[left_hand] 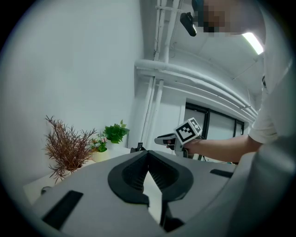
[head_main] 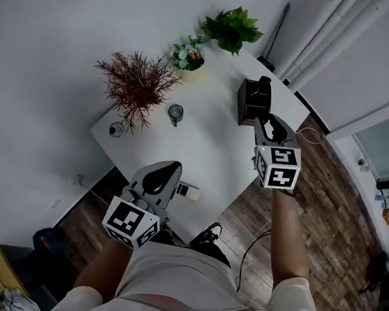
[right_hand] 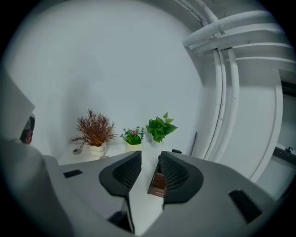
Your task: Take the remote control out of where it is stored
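Observation:
A dark brown holder box (head_main: 248, 105) stands near the white table's (head_main: 203, 145) far right edge, with a black remote control (head_main: 263, 86) sticking up out of it. My right gripper (head_main: 260, 123) sits just in front of the box, pointing at it. Its jaws are open with nothing between them, and the box (right_hand: 158, 183) shows through the gap. My left gripper (head_main: 167, 169) hovers over the table's near edge with its jaws shut and empty, the tips meeting (left_hand: 148, 155). In the left gripper view, the right gripper (left_hand: 172, 139) is at mid-right.
A reddish dried plant (head_main: 138, 84), a small flower pot (head_main: 188, 55) and a green plant (head_main: 231, 28) line the table's far side. A mug (head_main: 176, 114) stands mid-table. A small white object (head_main: 188, 191) lies beside the left gripper. Cables trail on the wooden floor (head_main: 315, 201).

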Demonstrator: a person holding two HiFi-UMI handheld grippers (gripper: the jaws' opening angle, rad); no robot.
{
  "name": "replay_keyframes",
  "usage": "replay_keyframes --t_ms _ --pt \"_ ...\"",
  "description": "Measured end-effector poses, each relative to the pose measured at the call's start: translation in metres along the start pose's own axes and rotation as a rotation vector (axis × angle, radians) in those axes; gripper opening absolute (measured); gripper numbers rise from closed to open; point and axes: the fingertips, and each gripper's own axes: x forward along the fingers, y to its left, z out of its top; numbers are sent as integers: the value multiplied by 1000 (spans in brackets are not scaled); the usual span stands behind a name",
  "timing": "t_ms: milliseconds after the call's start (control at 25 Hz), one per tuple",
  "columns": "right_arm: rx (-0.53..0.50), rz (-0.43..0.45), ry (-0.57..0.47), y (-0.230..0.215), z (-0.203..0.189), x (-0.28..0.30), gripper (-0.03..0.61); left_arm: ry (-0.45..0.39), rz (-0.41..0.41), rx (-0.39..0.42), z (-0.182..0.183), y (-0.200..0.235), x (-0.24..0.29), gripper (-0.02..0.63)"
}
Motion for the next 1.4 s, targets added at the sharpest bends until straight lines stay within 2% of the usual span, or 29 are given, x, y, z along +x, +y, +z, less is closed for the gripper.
replay_keyframes --t_ms 120,240,320,560,960,1200,1400 --pt "-40 9 42 -12 -5 42 152 23 17 -26 -12 13 5 8" --pt "-67 43 71 -21 -15 80 215 35 37 -41 -17 24 11 8" --pt "-97 68 104 -25 -25 103 229 36 45 -47 -20 30 14 8" --pt "-130 90 164 -36 -51 146 229 61 72 -80 -34 46 25 8" --pt "-140 119 171 -51 -70 173 227 99 83 -100 -44 55 37 8" --pt "-116 128 138 -48 -69 170 205 105 92 -107 -47 57 37 8" --pt "-106 113 58 -49 -55 157 204 98 93 -102 -45 56 36 8"
